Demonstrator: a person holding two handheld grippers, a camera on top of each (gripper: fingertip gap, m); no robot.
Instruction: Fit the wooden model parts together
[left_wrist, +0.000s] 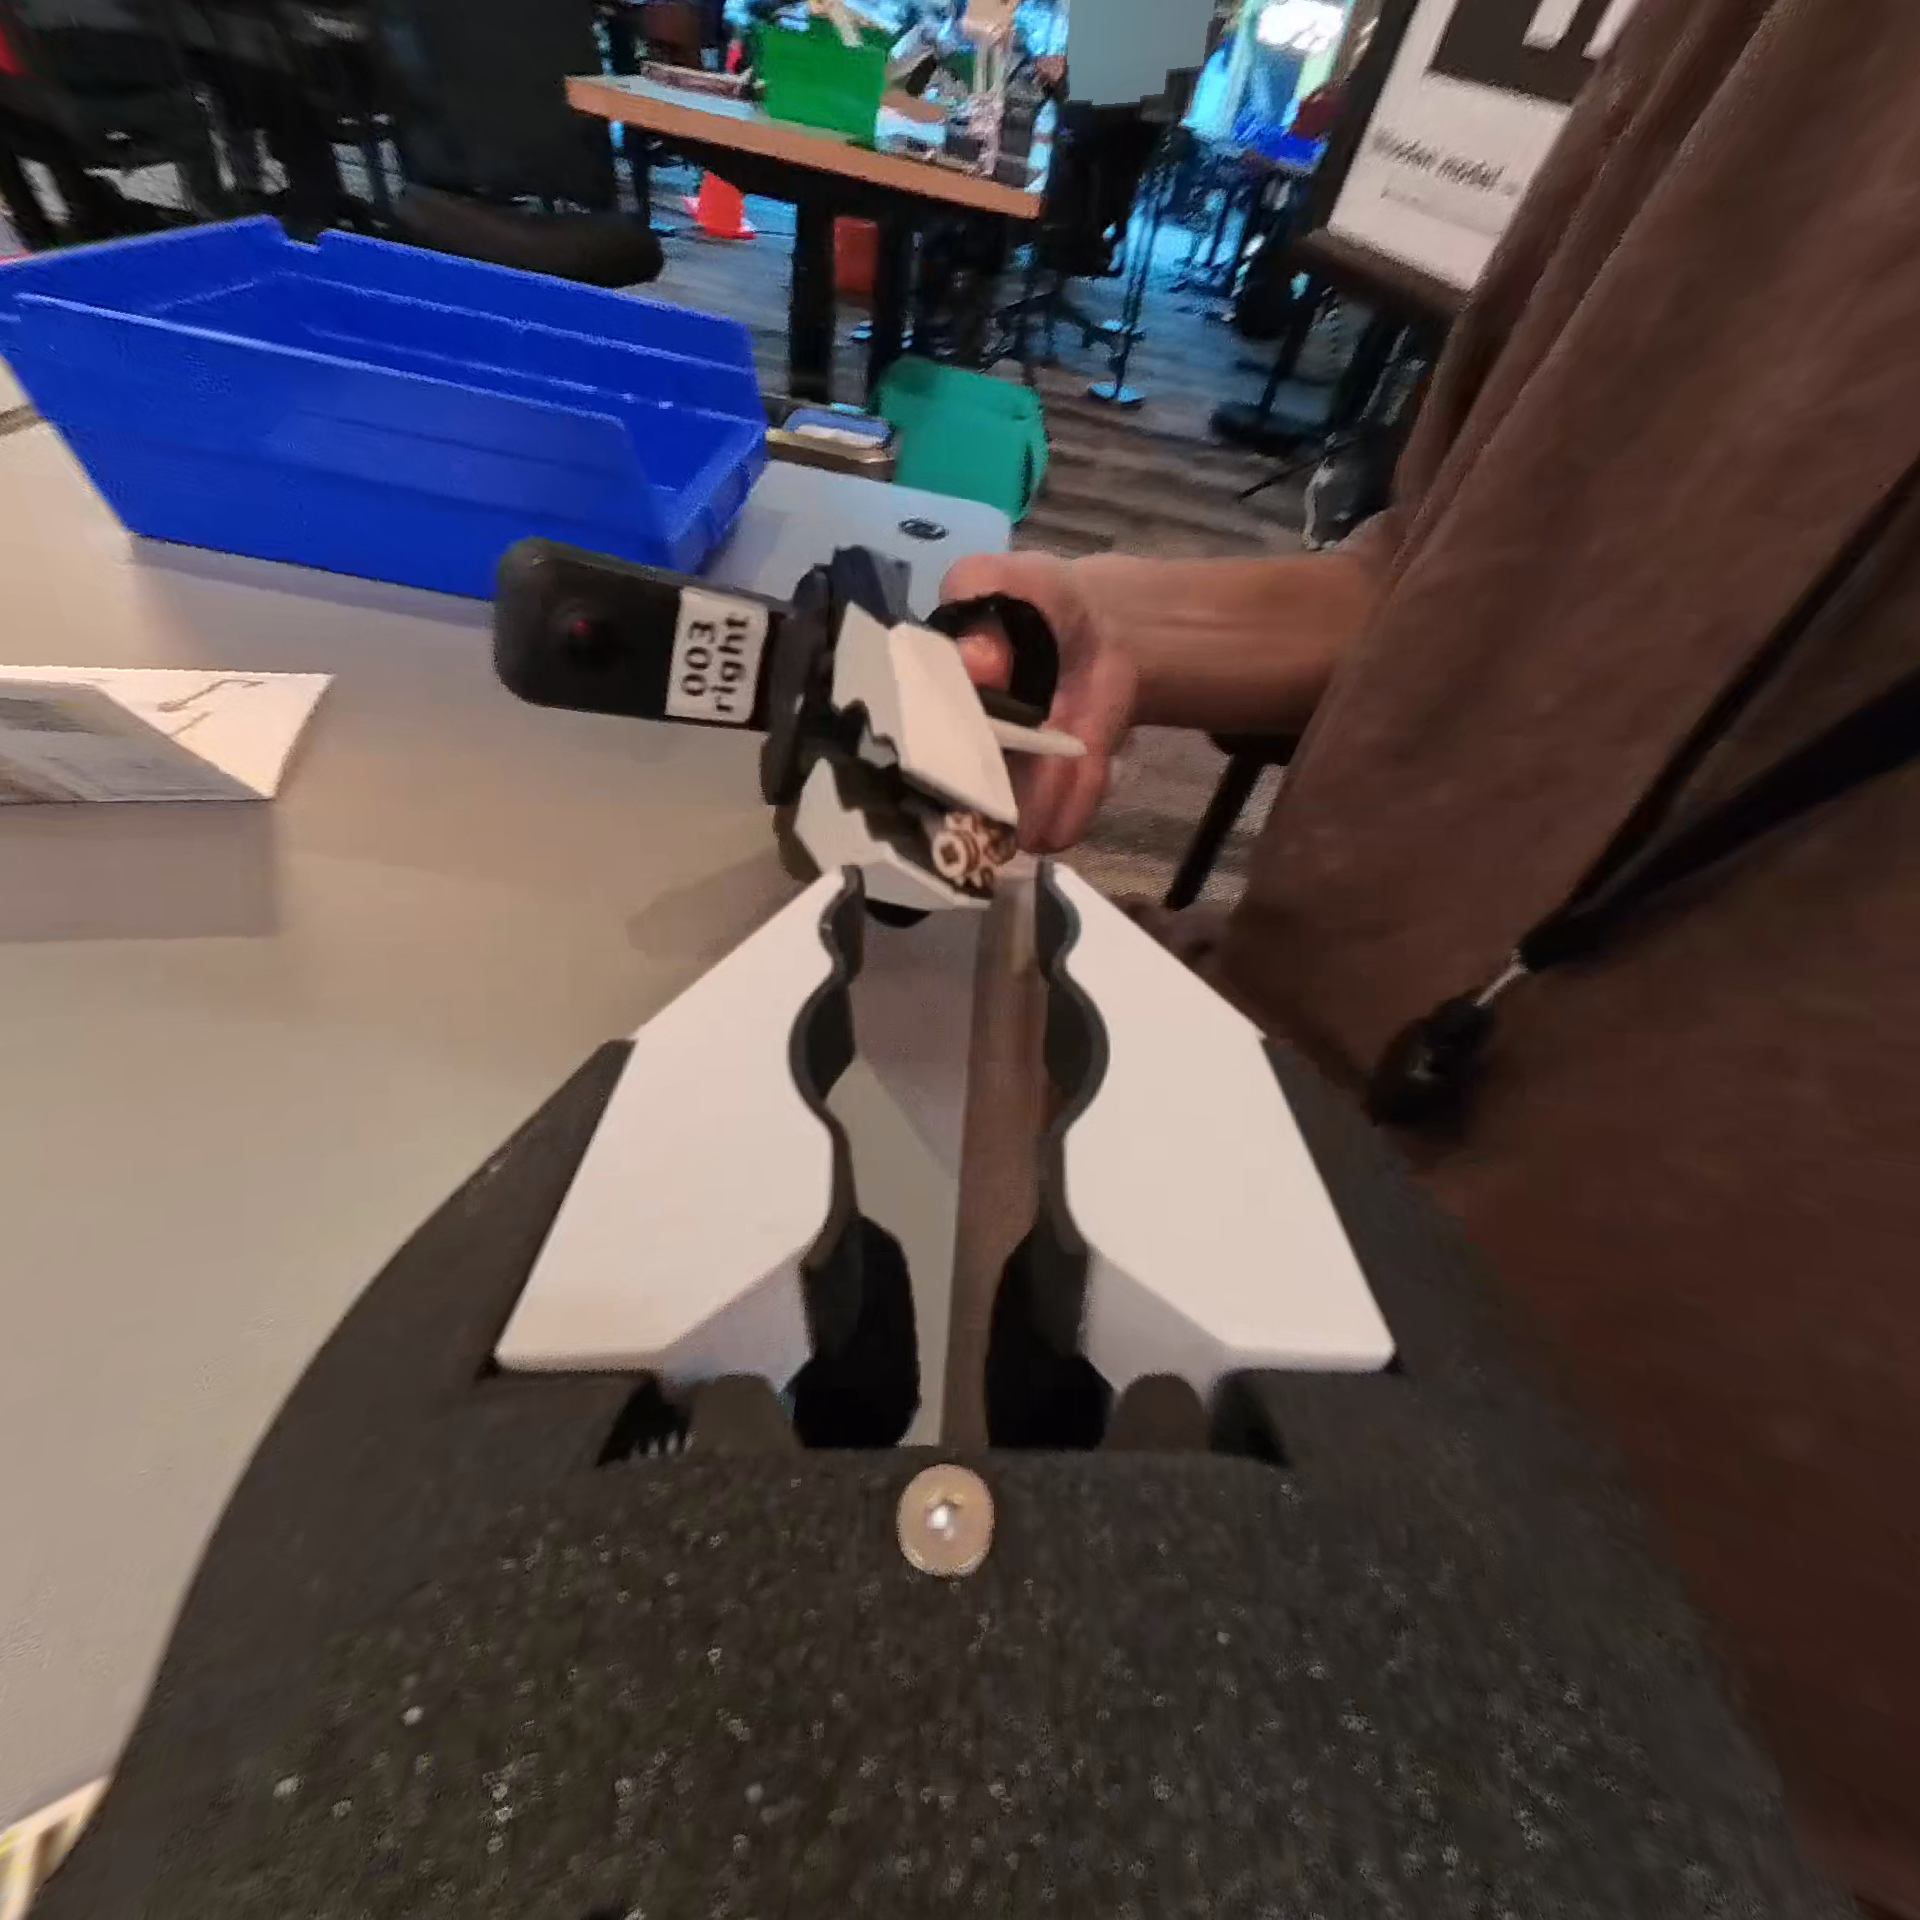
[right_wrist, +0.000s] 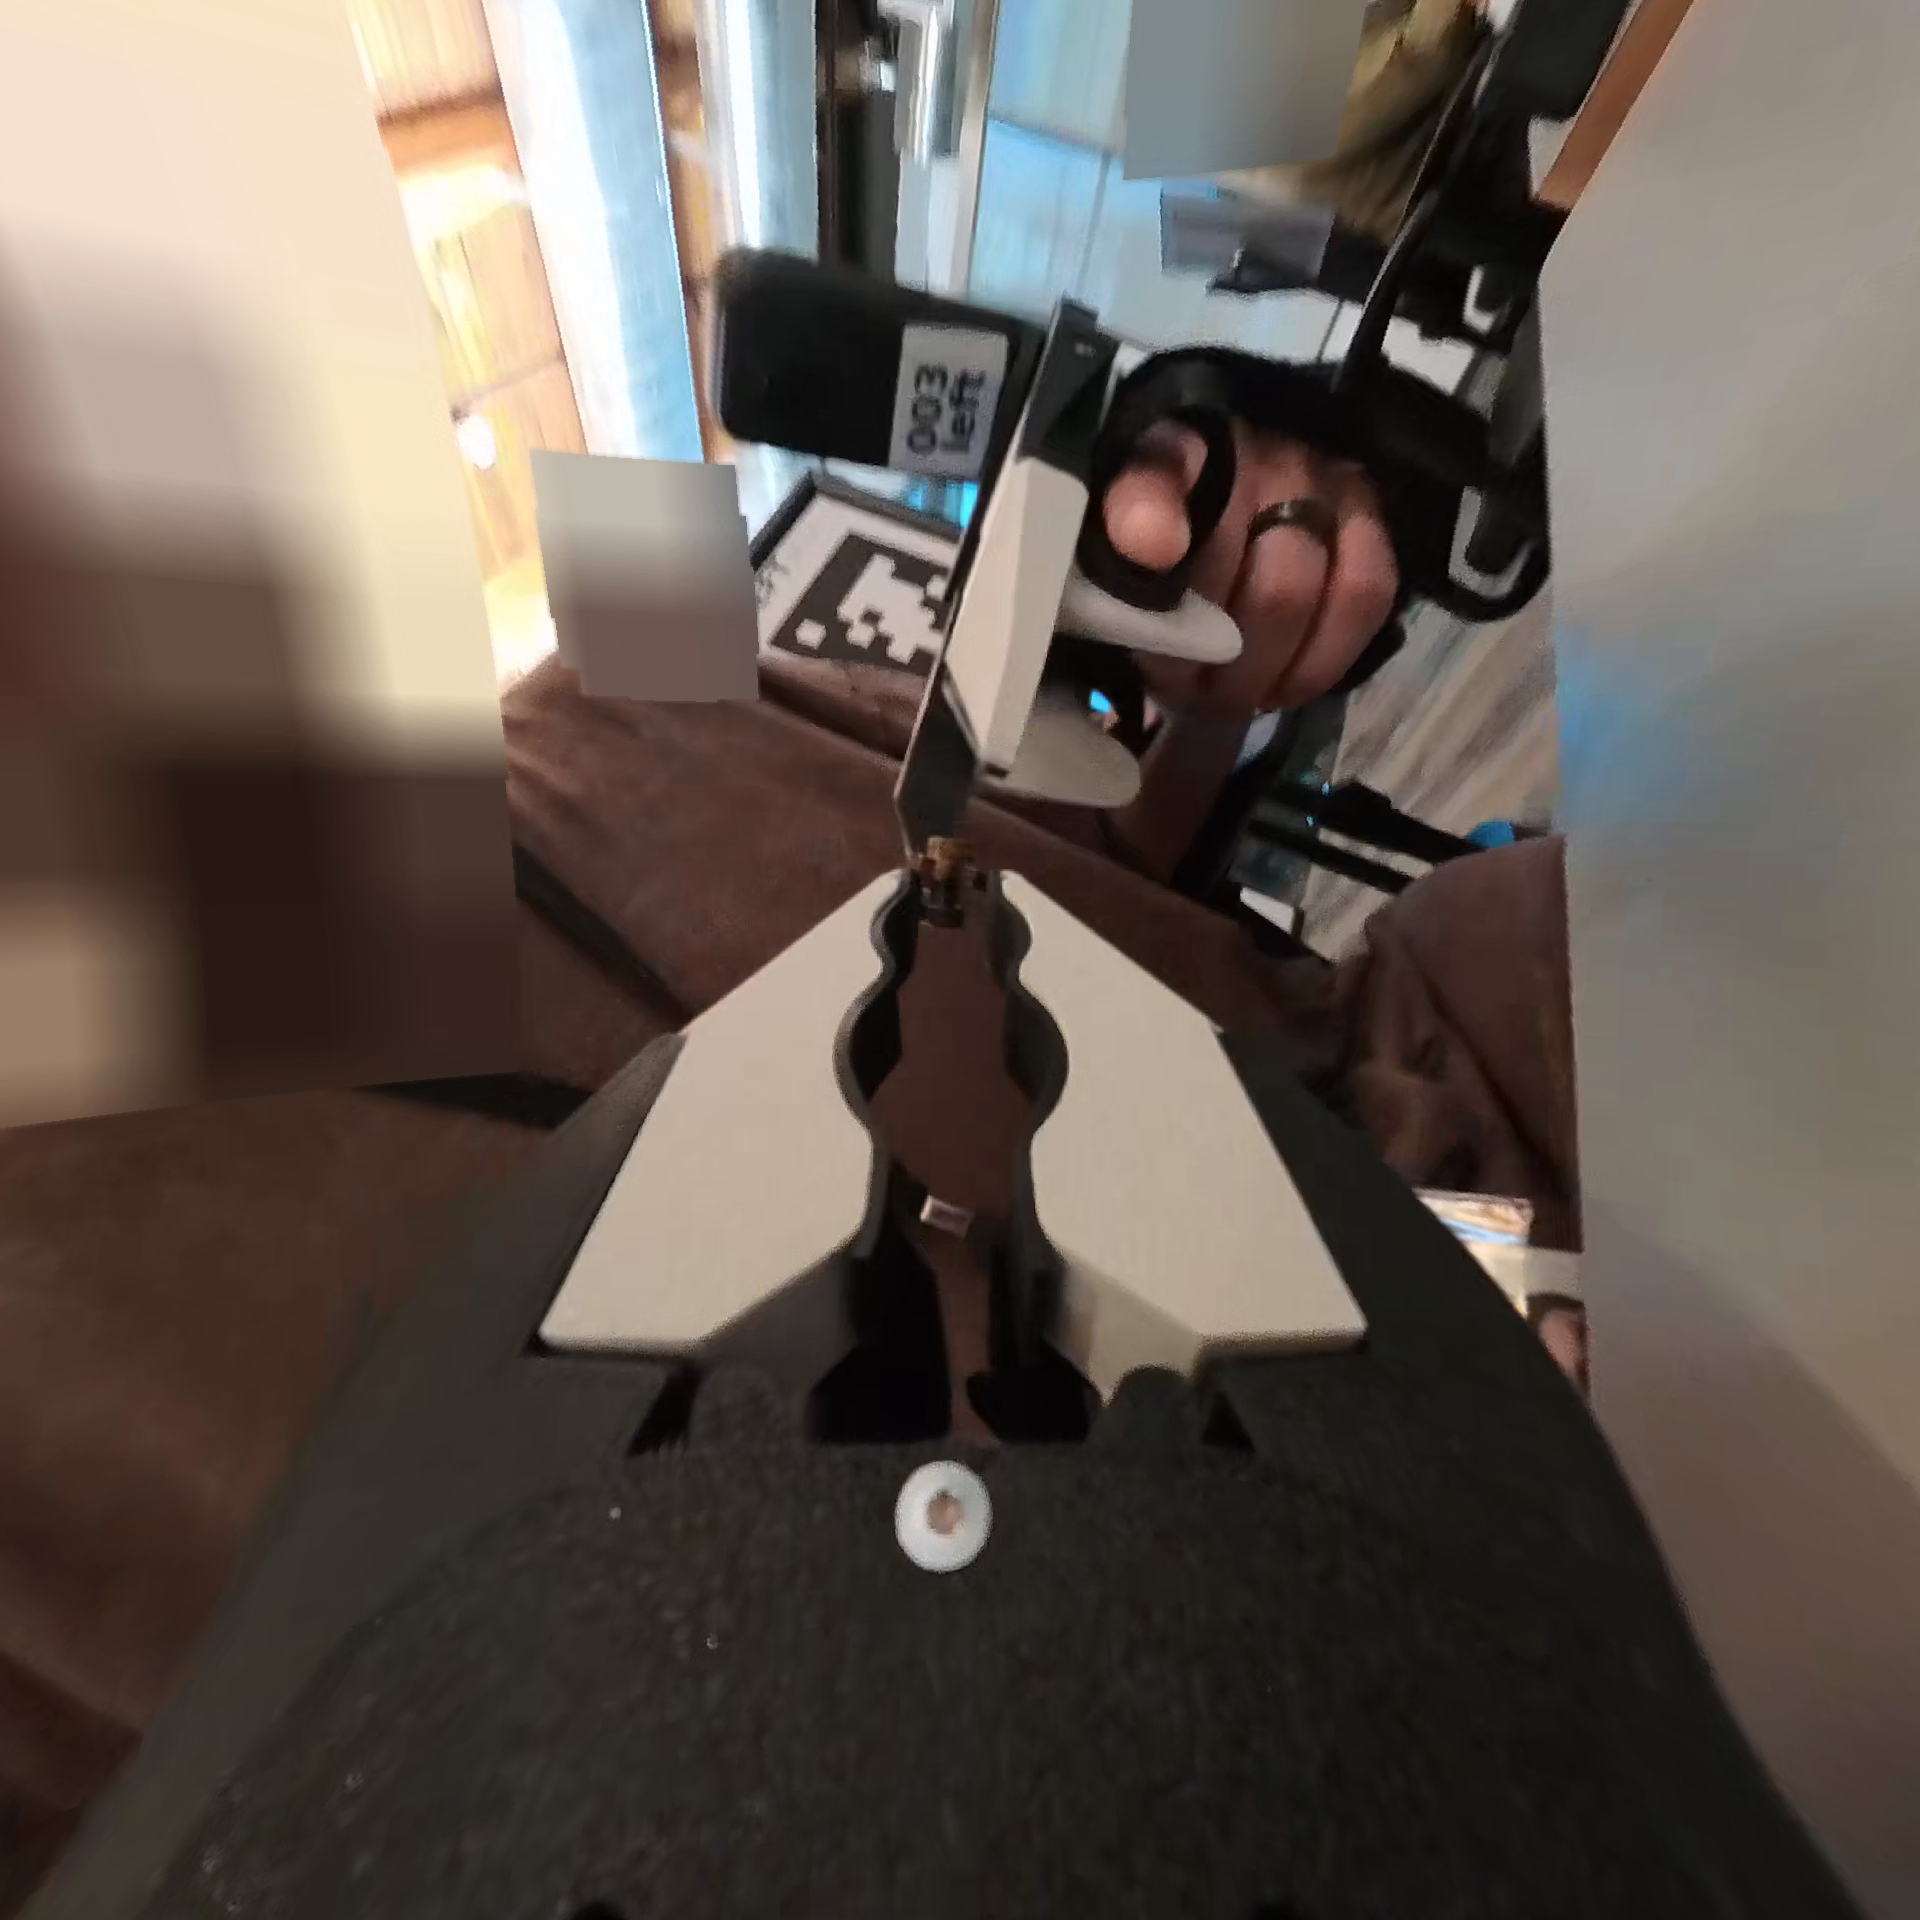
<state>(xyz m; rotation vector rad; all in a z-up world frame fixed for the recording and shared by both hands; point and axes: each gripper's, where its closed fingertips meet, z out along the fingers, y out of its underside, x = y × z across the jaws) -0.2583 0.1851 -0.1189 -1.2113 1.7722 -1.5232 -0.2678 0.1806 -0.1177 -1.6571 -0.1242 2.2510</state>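
Grip check, right gripper (right_wrist: 948, 885): clenched on a small wooden model part (right_wrist: 943, 854) with gear-like cutouts, pinched at the very fingertips. Held in mid-air just off the near edge of the grey table (left_wrist: 312, 1039), not resting on anything.

Left gripper (left_wrist: 951, 888): jaws apart, tips drawn up to the same part. Seen edge-on from the right wrist view, with one finger's tip touching the top of the part. Whether that part already sits between the left jaws: cannot tell.

Right hand (left_wrist: 1049, 675): wrapped round the handle, forefinger through the black trigger loop, forearm reaching in level from a brown garment (left_wrist: 1610, 727). Left hand (right_wrist: 1288, 561): higher, gripper angled steeply down, dark ring on one finger.

Hard to read: part largely covered by fingers, only a blurred sliver in the right wrist view; big blurred patches down both sides there.

Room to move: open tabletop to the left, blue bin (left_wrist: 416, 416) well back, white booklet (left_wrist: 135, 738) cut off at the frame edge.
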